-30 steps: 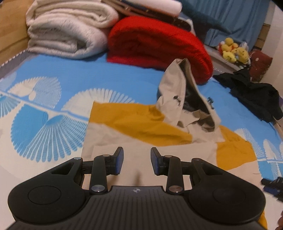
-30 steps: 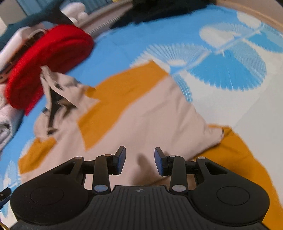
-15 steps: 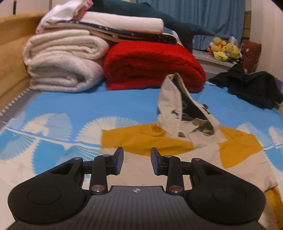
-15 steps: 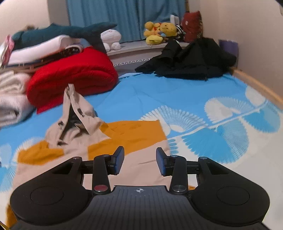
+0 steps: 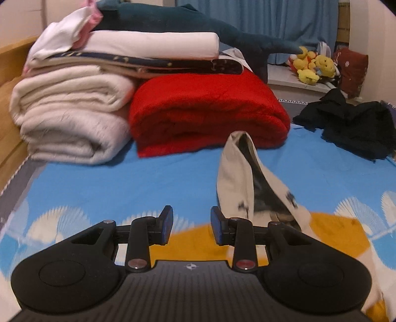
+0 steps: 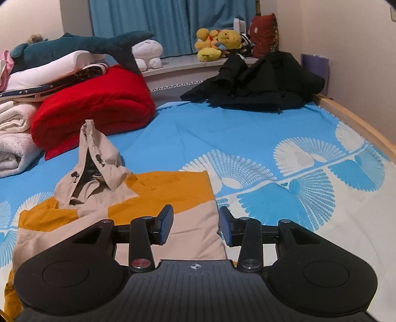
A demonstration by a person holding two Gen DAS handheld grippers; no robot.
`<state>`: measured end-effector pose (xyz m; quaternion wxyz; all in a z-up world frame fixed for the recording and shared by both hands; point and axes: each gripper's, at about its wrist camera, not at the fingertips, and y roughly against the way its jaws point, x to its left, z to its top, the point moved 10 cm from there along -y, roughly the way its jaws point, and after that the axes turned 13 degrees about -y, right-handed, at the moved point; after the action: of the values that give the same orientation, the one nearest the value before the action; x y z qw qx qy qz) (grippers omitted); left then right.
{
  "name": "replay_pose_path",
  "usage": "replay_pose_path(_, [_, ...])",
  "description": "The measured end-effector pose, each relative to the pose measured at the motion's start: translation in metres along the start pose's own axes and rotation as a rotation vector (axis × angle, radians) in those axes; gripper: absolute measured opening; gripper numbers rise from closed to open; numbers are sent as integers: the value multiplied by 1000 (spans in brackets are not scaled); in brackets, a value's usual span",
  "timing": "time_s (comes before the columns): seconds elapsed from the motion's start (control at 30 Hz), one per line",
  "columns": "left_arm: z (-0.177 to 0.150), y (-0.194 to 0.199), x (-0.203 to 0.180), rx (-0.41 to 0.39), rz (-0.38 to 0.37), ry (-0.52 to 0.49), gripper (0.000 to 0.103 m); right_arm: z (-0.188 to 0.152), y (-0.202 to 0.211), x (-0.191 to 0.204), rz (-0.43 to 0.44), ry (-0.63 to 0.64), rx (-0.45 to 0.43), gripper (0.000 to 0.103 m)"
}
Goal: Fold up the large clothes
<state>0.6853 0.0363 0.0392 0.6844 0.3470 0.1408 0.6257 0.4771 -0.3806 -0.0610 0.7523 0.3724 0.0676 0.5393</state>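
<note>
Left gripper (image 5: 191, 224) held above the bed, jaws parted to a moderate gap, nothing between the blue pads (image 5: 166, 223), no cloth touched. Right gripper (image 6: 195, 225) likewise clear of the fabric, jaws parted a little wider, empty

Below and ahead of both: a beige-and-mustard hooded jacket (image 6: 158, 198) spread flat on the blue bedsheet (image 6: 235, 133) with its white fan pattern. Body folded into a rough rectangle, mustard band across the upper part, beige below. Hood (image 6: 96, 158) standing up in a peak at the far end, dark lining showing in the opening; same hood (image 5: 243, 178) seen just beyond the left gripper's right finger

Farther back, at the head of the bed: a folded red blanket (image 5: 208, 111), beside it a stack of cream blankets (image 5: 69, 116), with white and dark folded bedding and a dark teal plush shark (image 6: 81, 44) on top. Crumpled black clothing (image 6: 262, 84) at the far right corner. Yellow plush toys (image 6: 217, 42) on the sill before the blue curtain (image 6: 173, 22)
</note>
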Motion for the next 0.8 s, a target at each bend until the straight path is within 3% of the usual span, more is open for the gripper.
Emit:
replay_pose_path(0.17, [49, -85, -12, 35, -79, 84, 37, -1, -11, -10, -25, -3, 10, 42])
replay_pose_path(0.3, [68, -161, -38, 62, -101, 48, 37, -7, -26, -13, -54, 14, 11, 42])
replay_pose_path(0.37, [75, -192, -50, 65, -117, 54, 37, -11, -34, -15, -60, -3, 31, 31])
replay_pose_path(0.4, [78, -206, -54, 60, -126, 68, 37, -12, -36, -15, -50, -13, 35, 18])
replay_pose_path(0.43, [83, -221, -59, 52, -137, 87, 40, -11, -37, -14, -46, -16, 32, 13])
replay_pose_path(0.53, [91, -258, -68, 29, -118, 128, 67, -9, -40, -12, -47, -17, 12, 13])
replay_pose_path(0.73, [99, -315, -83, 7, -85, 187, 66, -20, -54, -8, -48, -34, 61, 13])
replay_pose_path(0.8, [100, -323, -88, 4, -84, 183, 59, -21, -55, -6, -51, -19, 62, 13])
